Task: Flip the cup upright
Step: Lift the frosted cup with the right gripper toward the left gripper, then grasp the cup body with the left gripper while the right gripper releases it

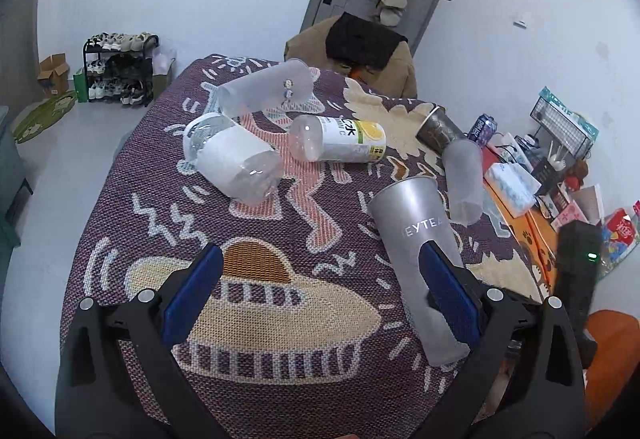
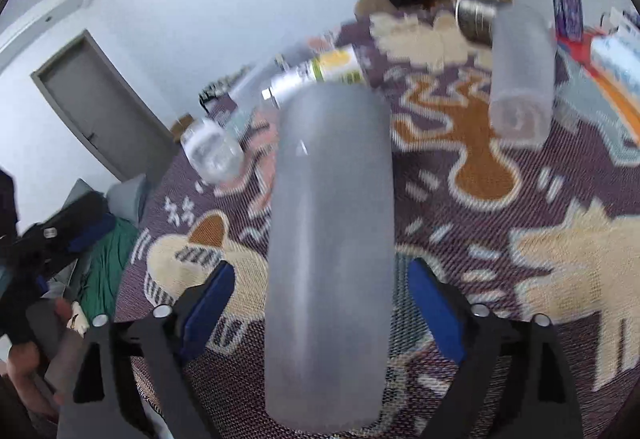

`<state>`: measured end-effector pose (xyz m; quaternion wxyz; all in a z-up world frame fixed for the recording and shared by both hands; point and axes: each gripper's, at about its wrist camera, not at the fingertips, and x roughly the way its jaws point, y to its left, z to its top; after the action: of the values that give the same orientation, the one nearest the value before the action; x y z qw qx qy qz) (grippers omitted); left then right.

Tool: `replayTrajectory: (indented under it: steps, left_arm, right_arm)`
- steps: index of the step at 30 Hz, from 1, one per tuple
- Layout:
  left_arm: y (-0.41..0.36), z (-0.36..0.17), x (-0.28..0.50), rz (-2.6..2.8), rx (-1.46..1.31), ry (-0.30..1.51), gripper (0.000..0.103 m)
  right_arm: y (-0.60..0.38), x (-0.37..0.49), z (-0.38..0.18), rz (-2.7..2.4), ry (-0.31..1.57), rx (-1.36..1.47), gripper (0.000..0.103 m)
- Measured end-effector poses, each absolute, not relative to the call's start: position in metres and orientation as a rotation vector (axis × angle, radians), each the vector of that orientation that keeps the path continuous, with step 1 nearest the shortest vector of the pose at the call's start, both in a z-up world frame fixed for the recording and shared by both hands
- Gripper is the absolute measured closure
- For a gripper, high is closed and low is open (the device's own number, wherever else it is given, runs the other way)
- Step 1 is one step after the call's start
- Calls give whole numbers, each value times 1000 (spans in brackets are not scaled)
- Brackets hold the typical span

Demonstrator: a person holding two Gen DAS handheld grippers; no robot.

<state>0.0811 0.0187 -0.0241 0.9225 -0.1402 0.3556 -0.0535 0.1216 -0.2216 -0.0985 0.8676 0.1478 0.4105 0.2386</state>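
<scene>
The grey cup [image 2: 330,251] lay on its side on the near right of the blanket [image 1: 280,319], not flipped yet. The right gripper [image 2: 320,299] straddled it with jaws apart; the left gripper [image 1: 320,291] was also spread, holding nothing.

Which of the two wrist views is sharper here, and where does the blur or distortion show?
Left wrist view: crisp, the weave of the patterned cloth and the lettering on the grey cup read clearly; fisheye bends the walls and darkens the corners. Right wrist view: motion-smeared, the frosted cup and yellow-label bottle streak, and the grey cup between the open jaws is soft.
</scene>
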Motion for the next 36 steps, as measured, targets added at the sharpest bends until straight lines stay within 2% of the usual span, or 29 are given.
replayTrajectory:
  steps: [12, 19, 24, 36]
  left_arm:
    - [-12, -27, 112, -225, -309, 787, 6]
    - [-23, -36, 137, -296, -375, 862, 6]
    - [-26, -45, 156, -325, -428, 923, 6]
    - [-34, -68, 193, -355, -486, 1032, 6]
  right_arm:
    - [-274, 99, -73, 447, 736, 338, 14]
    - [-300, 95, -77, 391, 719, 356, 14]
    - [-316, 88, -80, 350, 702, 347, 8]
    - [-336, 80, -99, 287, 730, 327, 8]
